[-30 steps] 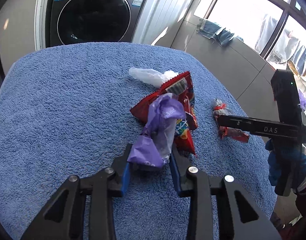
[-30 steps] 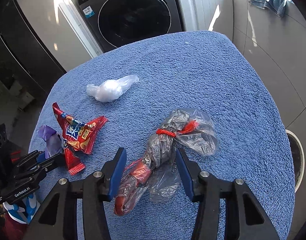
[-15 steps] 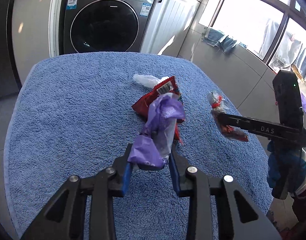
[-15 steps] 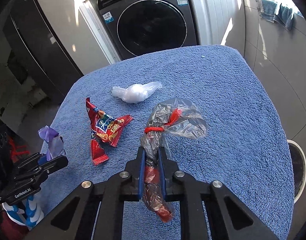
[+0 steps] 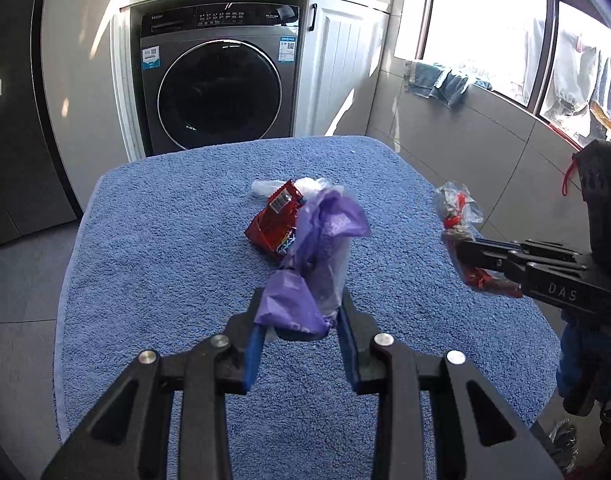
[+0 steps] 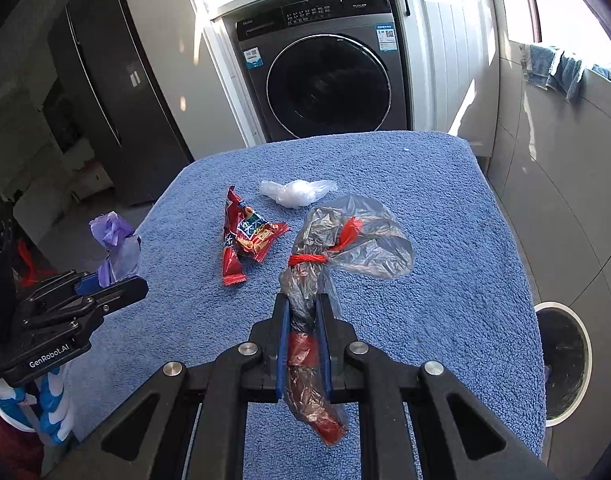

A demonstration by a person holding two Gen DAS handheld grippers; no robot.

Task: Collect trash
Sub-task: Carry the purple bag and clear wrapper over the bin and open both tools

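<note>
I have two pieces of trash in hand, both clear of the table. The purple bag (image 5: 313, 264) sits pinched between the left gripper (image 5: 301, 320) pads, its crumpled top standing up above the jaws; I grip it low at the bunched end so the loose plastic cannot slide out. The clear bag with the red tie (image 6: 329, 256) is clamped in the right gripper (image 6: 303, 320), whose jaws have just been closing on it and now squeeze its twisted neck. The knotted upper part balloons forward and a red-stained tail hangs below the pads, so I judge the hold to be on the narrowest, firmest part.

Still lying on the blue towel (image 6: 445, 280) that covers the table are the red snack wrapper (image 6: 245, 240) and, just behind it, a small white plastic wad (image 6: 297, 192). They sit near each other at the middle of the towel, well apart from either gripper.

To the right of the table, down on the floor, stands a round bin (image 6: 565, 360) with a dark liner. It lies closest to my right hand, so I judge the clear bag should go in first, then the purple one, before I return for the wrapper and wad.
</note>
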